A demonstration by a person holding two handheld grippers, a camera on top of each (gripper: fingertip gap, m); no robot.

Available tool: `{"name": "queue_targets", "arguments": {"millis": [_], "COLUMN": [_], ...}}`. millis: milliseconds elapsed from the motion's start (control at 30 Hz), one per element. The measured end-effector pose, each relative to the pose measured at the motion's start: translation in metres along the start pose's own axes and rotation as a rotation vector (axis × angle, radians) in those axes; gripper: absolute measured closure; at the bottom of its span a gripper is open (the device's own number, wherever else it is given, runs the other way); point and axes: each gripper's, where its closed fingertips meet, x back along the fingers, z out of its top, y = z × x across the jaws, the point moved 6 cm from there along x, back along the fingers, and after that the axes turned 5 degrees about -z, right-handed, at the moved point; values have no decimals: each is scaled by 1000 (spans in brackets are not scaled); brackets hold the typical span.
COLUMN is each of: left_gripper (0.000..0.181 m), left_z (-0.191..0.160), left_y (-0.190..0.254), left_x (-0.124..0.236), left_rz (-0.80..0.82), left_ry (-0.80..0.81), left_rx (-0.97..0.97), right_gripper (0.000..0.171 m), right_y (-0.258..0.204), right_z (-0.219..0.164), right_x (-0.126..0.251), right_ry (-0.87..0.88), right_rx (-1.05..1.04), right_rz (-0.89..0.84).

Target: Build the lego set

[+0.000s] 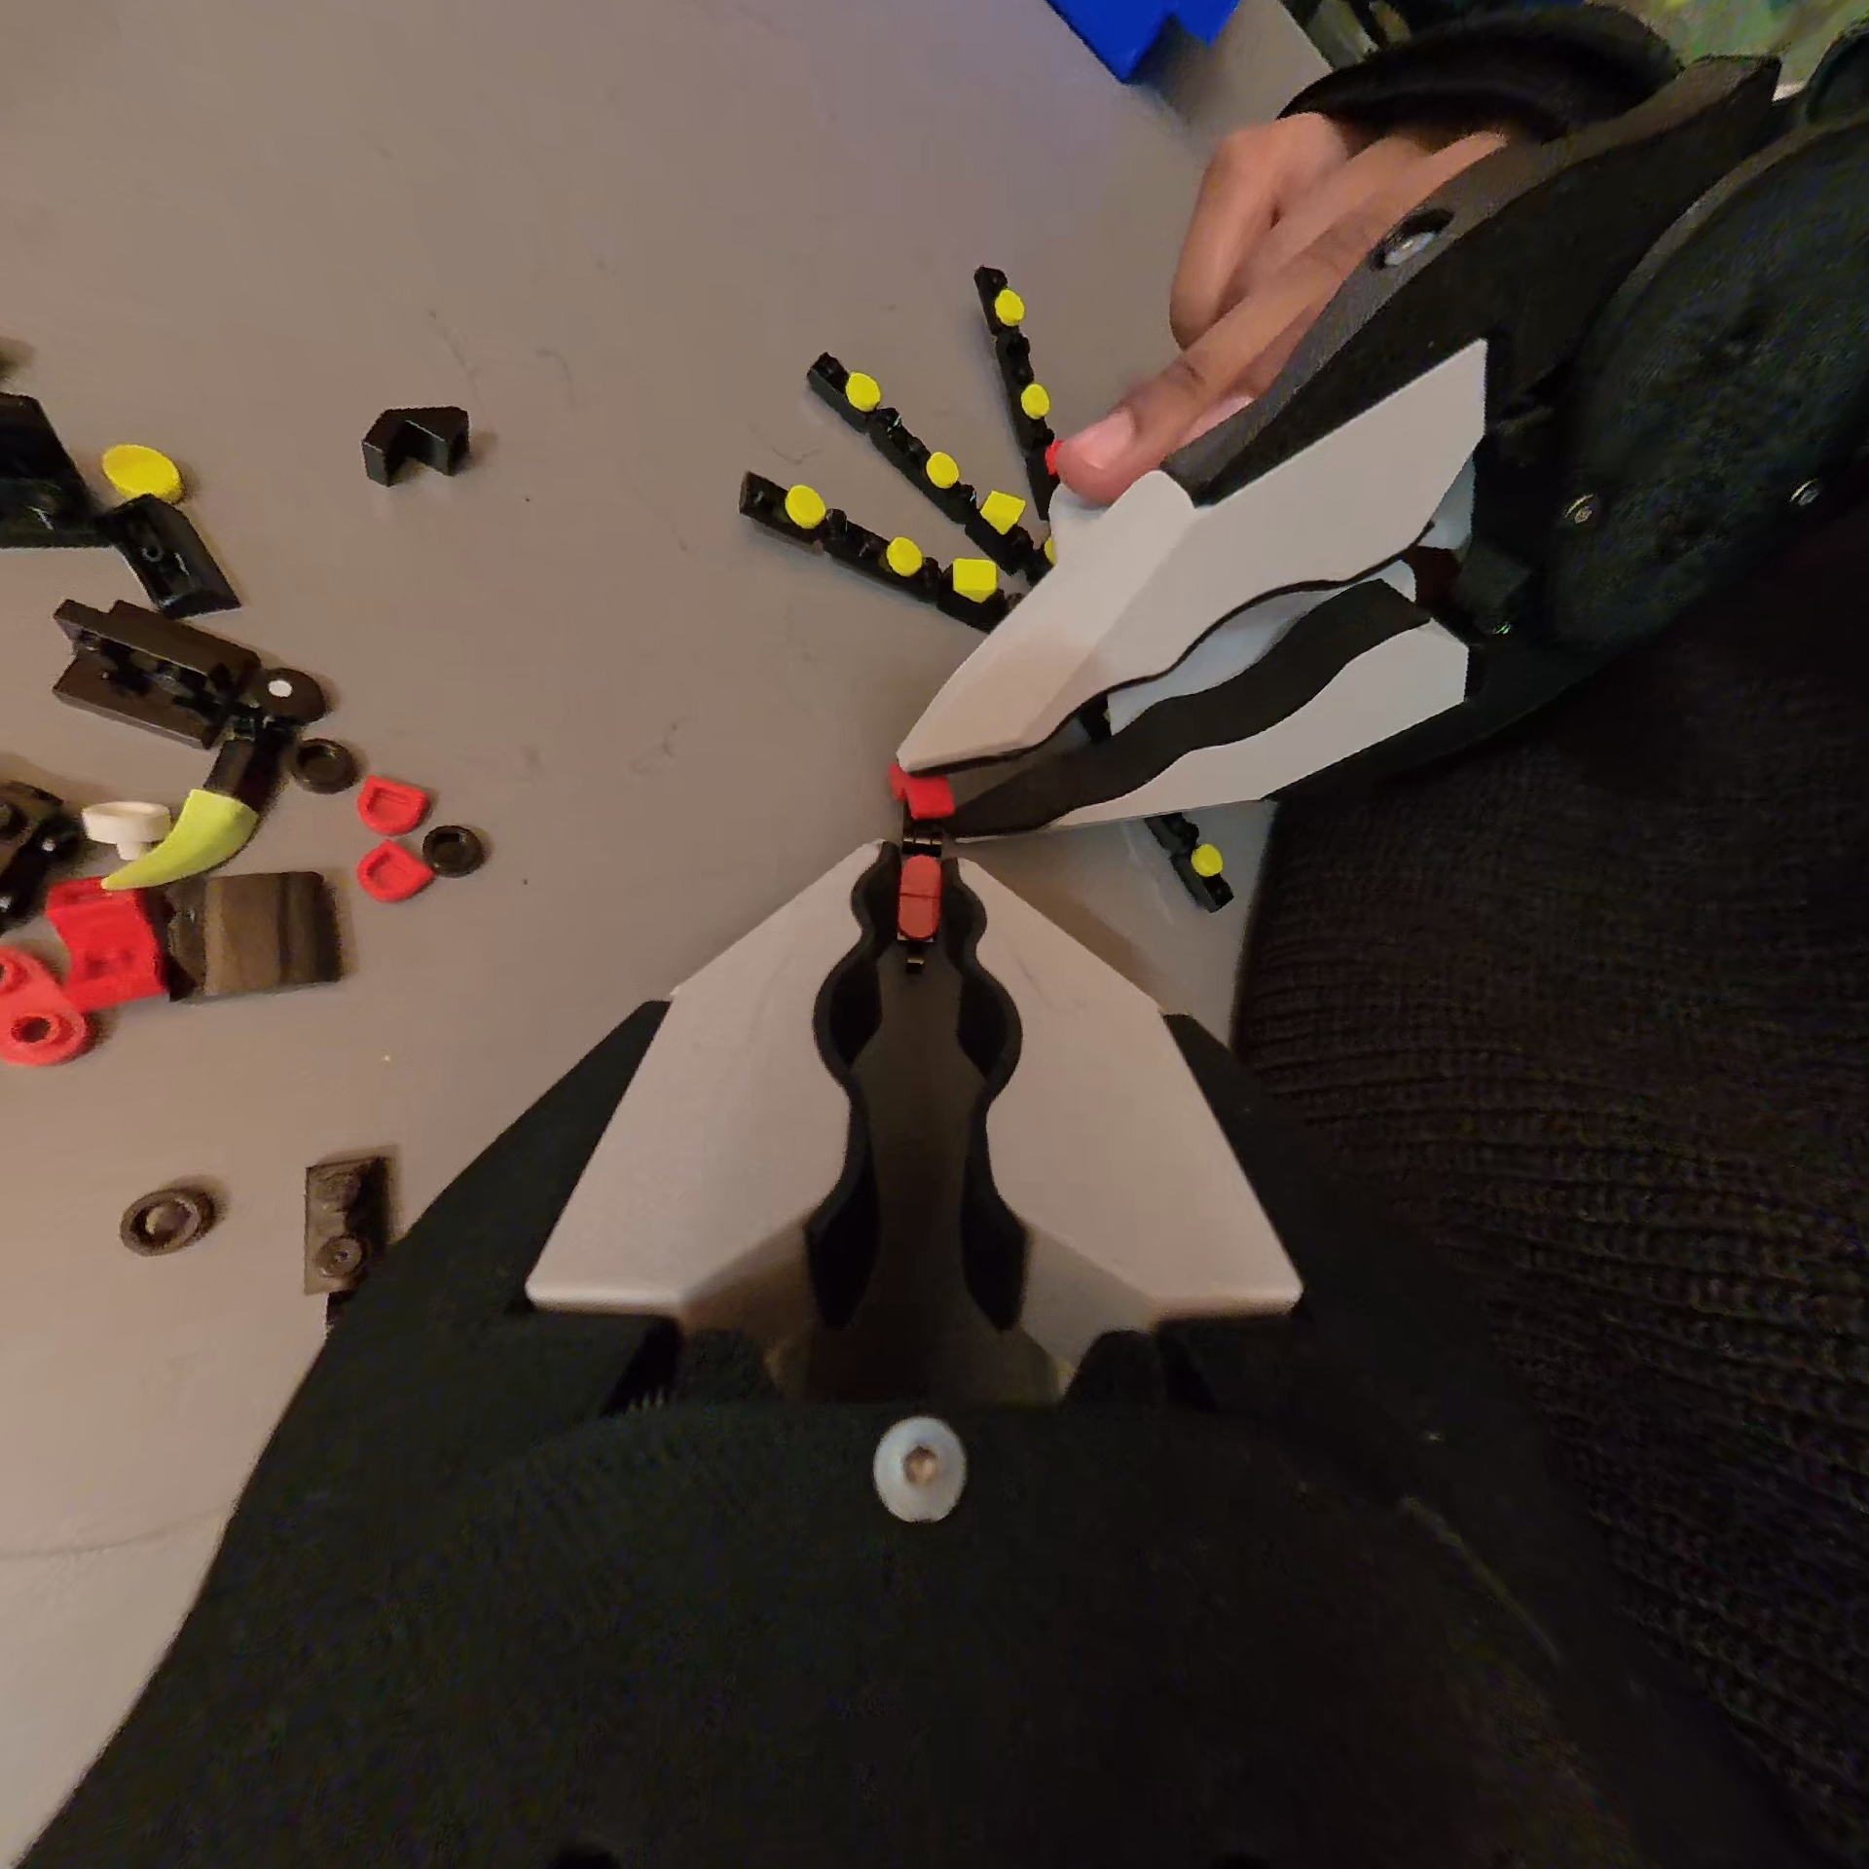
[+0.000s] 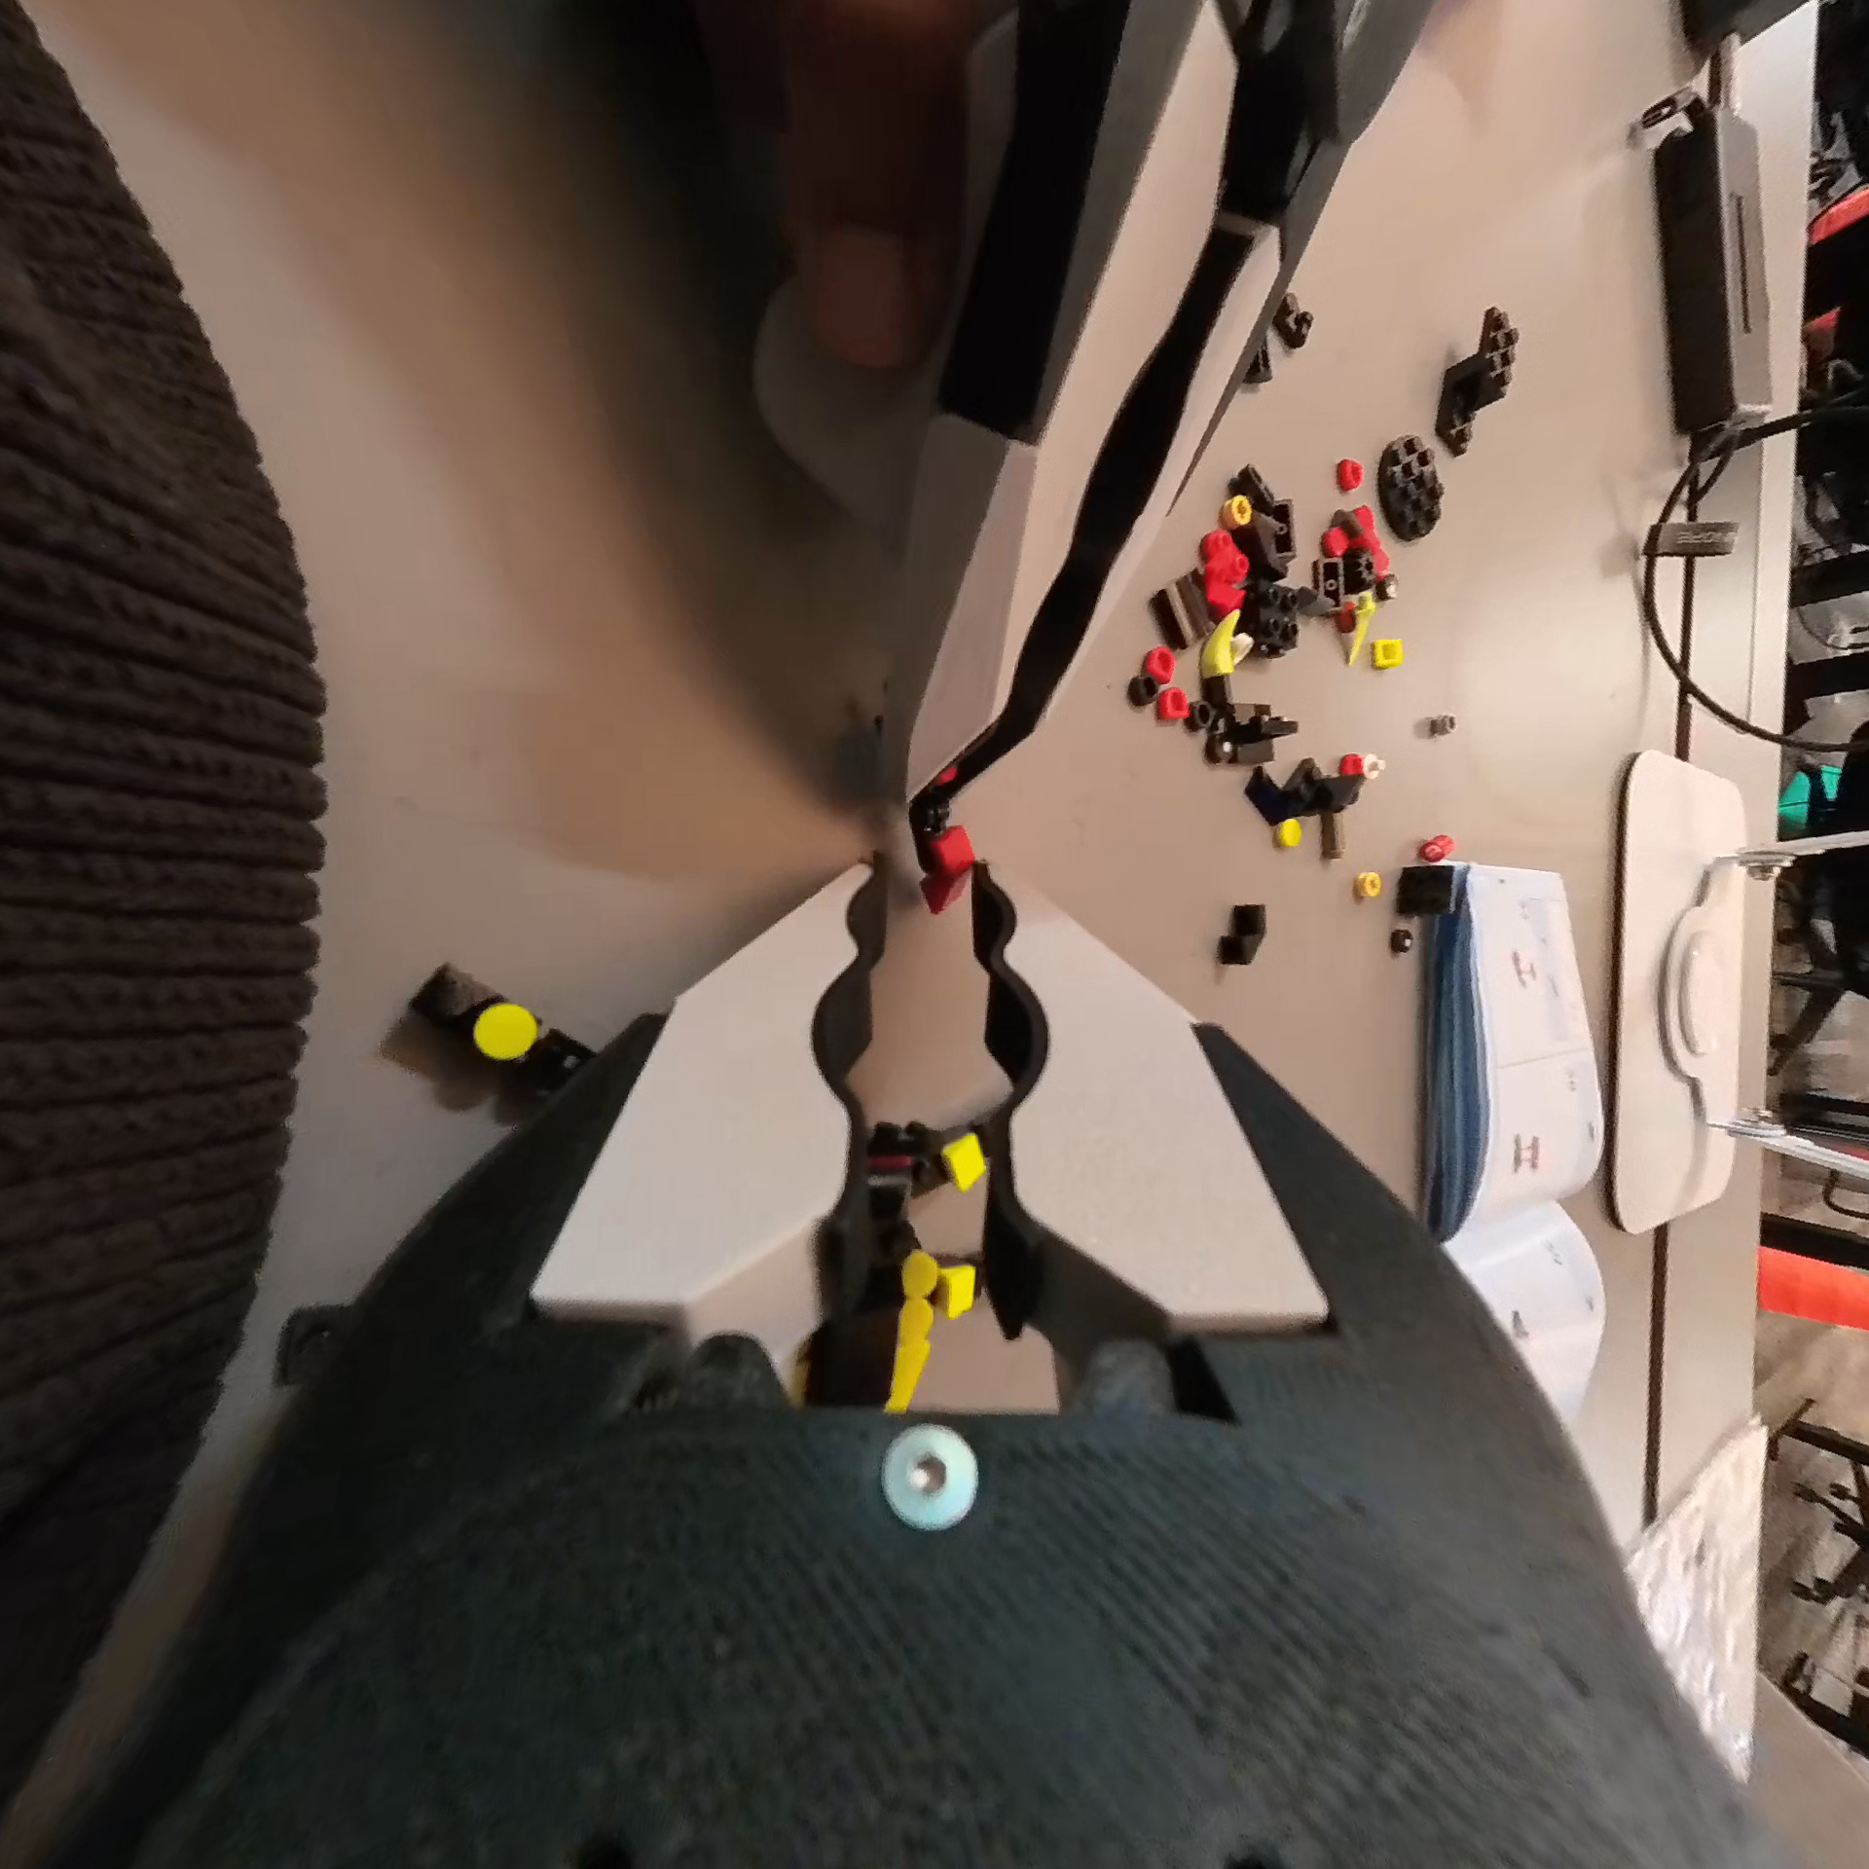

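Observation:
In the left wrist view my left gripper [image 1: 916,872] is shut on a small red lego piece [image 1: 918,898] with a black clip at its end. My right gripper [image 1: 930,797] comes in from the upper right and is shut on another small red piece [image 1: 928,795]. The two pieces meet tip to tip just above the grey table [image 1: 607,253]. In the right wrist view my right gripper [image 2: 925,878] has the red piece [image 2: 949,860] at its tips, and the left gripper [image 2: 925,801] reaches down from above. Black strips with yellow studs [image 1: 890,496] fan out behind.
Loose black, red and yellow pieces [image 1: 172,809] lie at the left; they also show in the right wrist view [image 2: 1264,607]. An instruction booklet [image 2: 1507,1052] and a white tray [image 2: 1669,991] sit at the right. A black knit sleeve [image 1: 1568,1011] and a hand [image 1: 1244,303] are close by.

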Motion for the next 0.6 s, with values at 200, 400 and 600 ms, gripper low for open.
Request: {"name": "queue_targets", "arguments": {"millis": [200, 400, 600], "left_gripper": [176, 176, 176], "left_z": [0, 3, 8], "left_y": [2, 0, -5], "left_x": [-2, -1, 2], "left_rz": [-16, -23, -70], "left_ry": [3, 40, 143], "left_rx": [12, 88, 294], "right_gripper": [163, 163, 164], "right_y": [-1, 0, 6], "right_z": [0, 1, 1], "right_x": [-2, -2, -1], "right_ry": [-21, -41, -59], "right_rx": [59, 93, 138], "right_rz": [-32, -75, -141]}}
